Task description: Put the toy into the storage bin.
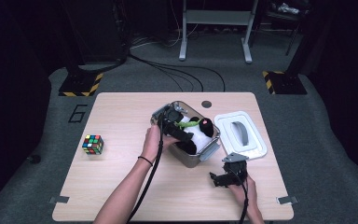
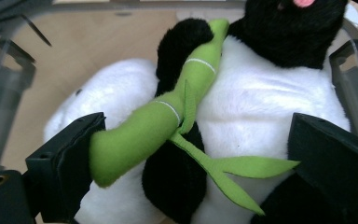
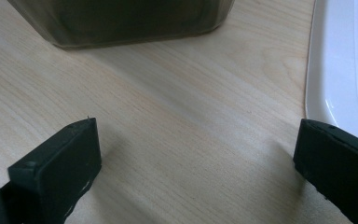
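Observation:
A black and white panda plush [image 1: 196,132] holding a green bamboo stalk [image 1: 189,124] lies in a clear plastic box [image 1: 190,158] at the table's middle. My left gripper [image 1: 182,136] reaches into the box from the left. In the left gripper view it [image 2: 191,163] is open, its jaws standing wide on either side of the panda's belly [image 2: 261,107]. The left jaw touches the lower end of the bamboo stalk [image 2: 140,135]. My right gripper [image 1: 219,178] hovers low over bare table in front of the box, open [image 3: 196,158] with nothing between its jaws.
The box's white lid [image 1: 240,134] lies flat just right of the box, its edge [image 3: 340,70] close to my right gripper. A Rubik's cube [image 1: 93,144] sits at the table's left. A dark round hole [image 1: 207,104] marks the tabletop behind the box.

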Demonstrator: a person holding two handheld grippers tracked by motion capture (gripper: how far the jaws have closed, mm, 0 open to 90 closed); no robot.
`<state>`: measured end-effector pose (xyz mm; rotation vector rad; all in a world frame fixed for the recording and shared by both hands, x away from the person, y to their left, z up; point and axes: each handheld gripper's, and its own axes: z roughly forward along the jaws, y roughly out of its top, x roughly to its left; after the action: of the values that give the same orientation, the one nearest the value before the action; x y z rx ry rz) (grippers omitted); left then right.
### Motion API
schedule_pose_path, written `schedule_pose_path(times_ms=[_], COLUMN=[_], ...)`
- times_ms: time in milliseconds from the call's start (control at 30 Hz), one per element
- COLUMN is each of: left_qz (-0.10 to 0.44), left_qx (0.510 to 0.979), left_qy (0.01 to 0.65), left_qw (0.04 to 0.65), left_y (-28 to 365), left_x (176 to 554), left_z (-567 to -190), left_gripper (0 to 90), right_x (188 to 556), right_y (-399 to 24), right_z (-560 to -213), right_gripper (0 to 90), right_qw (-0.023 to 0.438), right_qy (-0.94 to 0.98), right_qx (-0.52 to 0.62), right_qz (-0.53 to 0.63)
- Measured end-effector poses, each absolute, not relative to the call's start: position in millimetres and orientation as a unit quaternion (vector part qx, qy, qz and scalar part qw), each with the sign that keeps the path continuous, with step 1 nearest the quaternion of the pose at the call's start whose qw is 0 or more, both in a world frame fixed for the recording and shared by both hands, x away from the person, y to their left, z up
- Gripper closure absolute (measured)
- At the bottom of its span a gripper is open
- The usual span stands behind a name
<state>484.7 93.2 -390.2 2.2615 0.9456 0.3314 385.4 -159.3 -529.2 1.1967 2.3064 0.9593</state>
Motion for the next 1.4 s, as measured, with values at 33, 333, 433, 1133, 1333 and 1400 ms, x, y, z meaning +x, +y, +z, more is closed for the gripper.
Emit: schedule_pose_path(times_ms=[33, 333, 433, 1133, 1333, 1400], left_qz=[0.124, 0.137, 0.141, 0.139, 0.150, 0.155], left_qx=[0.863, 0.873, 0.869, 0.864, 0.876, 0.883], left_qy=[0.365, 0.366, 0.361, 0.356, 0.349, 0.344], left_qw=[0.328, 0.292, 0.308, 0.329, 0.298, 0.280], left_y=[93, 81, 87, 111, 97, 92], left_x=[485, 486, 481, 460, 460, 461], left_z=[-391, -400, -391, -387, -399, -404], left_gripper=[5.4, 4.5, 5.8, 4.8, 4.8, 4.8], right_x=[385, 385, 385, 385, 385, 385], right_y=[-159, -159, -159, -159, -159, -159], right_z=[-529, -529, -529, -529, -529, -529], right_gripper=[0.0, 0.0, 0.0, 0.0, 0.0, 0.0], right_qw=[0.185, 0.185, 0.184, 0.184, 0.185, 0.184], right_qy=[0.819, 0.818, 0.818, 0.818, 0.818, 0.818], right_qx=[0.424, 0.424, 0.425, 0.425, 0.425, 0.425], right_qz=[0.340, 0.340, 0.341, 0.340, 0.341, 0.340])
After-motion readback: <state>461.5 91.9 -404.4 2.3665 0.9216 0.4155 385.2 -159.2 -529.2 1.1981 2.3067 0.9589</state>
